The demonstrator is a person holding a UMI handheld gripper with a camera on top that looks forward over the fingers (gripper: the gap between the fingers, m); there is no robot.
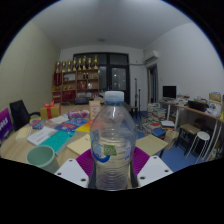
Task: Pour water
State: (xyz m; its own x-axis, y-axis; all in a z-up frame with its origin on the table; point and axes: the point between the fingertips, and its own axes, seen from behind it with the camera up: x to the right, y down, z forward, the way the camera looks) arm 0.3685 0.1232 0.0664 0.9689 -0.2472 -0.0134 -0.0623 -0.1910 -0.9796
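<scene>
Table (30, 148) cluttered w/ papers, boxes, misc. Clear water bottle (112, 140), white cap, upright, sits btwn the gripper (112, 170) fingers; both pads look pressed on its sides, so clenched on bottle. Green cup (41, 159) just left of bottle, near left finger (72, 172).

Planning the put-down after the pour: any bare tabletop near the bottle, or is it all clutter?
The water bottle stands between the hand-held gripper fingers. The green cup is close at its left. A bare patch of table lies right of the bottle, before the edge. A smaller one lies behind the cup. Beyond the bottle to the left, books and small items crowd the table.
</scene>
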